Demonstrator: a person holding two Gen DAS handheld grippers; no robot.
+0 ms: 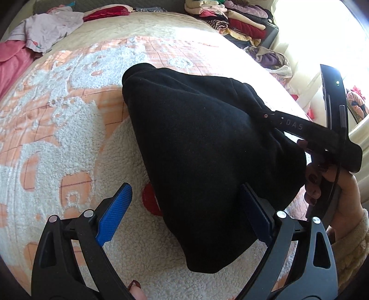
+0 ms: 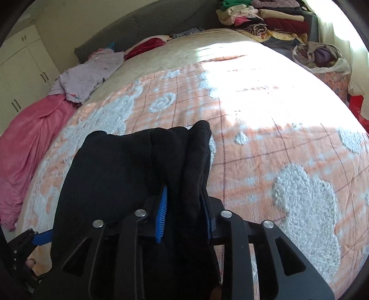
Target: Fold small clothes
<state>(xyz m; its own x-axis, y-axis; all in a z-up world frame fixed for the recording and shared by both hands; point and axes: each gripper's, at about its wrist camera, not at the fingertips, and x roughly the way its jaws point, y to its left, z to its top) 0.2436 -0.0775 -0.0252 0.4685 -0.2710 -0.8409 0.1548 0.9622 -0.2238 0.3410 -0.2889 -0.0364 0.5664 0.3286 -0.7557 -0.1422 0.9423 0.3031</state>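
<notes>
A small black fleece garment (image 1: pixel 207 147) lies bunched on the bed's orange and white blanket (image 1: pixel 57 129). My left gripper (image 1: pixel 184 207) is open, its blue pads wide apart, with the garment's near edge lying against the right pad (image 1: pixel 256 217). My right gripper (image 2: pixel 184 207) is shut on a fold of the same black garment (image 2: pixel 129 168) and holds it up off the blanket (image 2: pixel 265 143). The right gripper's body shows in the left wrist view (image 1: pixel 322 136), gripped by a hand.
A lilac garment (image 1: pixel 46 30) and pink cloth (image 1: pixel 13 62) lie at the bed's far left. A stack of folded clothes (image 1: pixel 233 16) sits at the far right corner. A bag of clothes (image 2: pixel 320 55) stands by the bright window side.
</notes>
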